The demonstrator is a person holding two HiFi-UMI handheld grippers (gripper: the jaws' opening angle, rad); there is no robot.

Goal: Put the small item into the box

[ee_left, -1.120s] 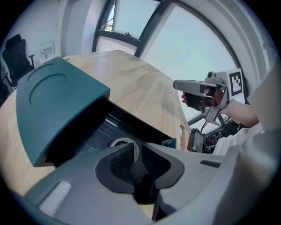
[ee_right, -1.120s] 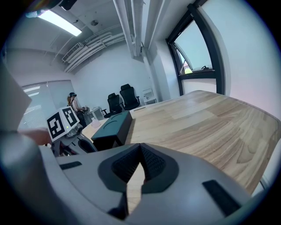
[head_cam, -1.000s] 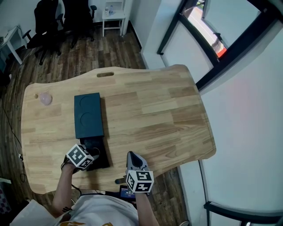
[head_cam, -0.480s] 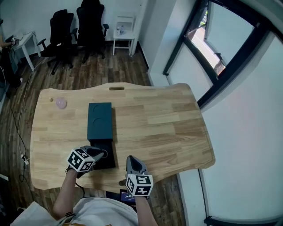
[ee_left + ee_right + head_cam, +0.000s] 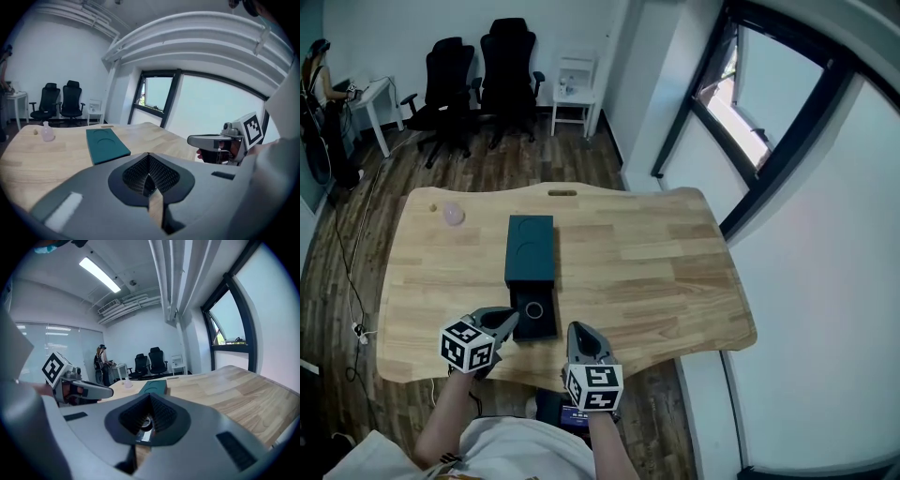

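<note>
A black box (image 5: 534, 317) stands open near the table's front edge, with a pale ring (image 5: 534, 309) lying inside it. Its dark teal lid (image 5: 531, 247) lies flat just beyond it and also shows ahead of both grippers (image 5: 105, 143) (image 5: 153, 387). My left gripper (image 5: 512, 321) hovers at the box's left side, shut and empty, its pads (image 5: 149, 180) pressed together. My right gripper (image 5: 579, 332) hangs at the table edge right of the box, jaws together. A dark round shape with a pale rim shows low between its pads (image 5: 149, 420).
A small pink bottle (image 5: 453, 215) stands at the far left of the wooden table (image 5: 656, 272). Two black office chairs (image 5: 478, 75) and a white stand (image 5: 574, 89) are on the floor beyond. A window wall (image 5: 769, 122) runs along the right.
My left gripper has drawn back leftward off the box, which uncovers the ring inside. The head view has pulled back and shows more of the room. The right gripper has barely moved.
</note>
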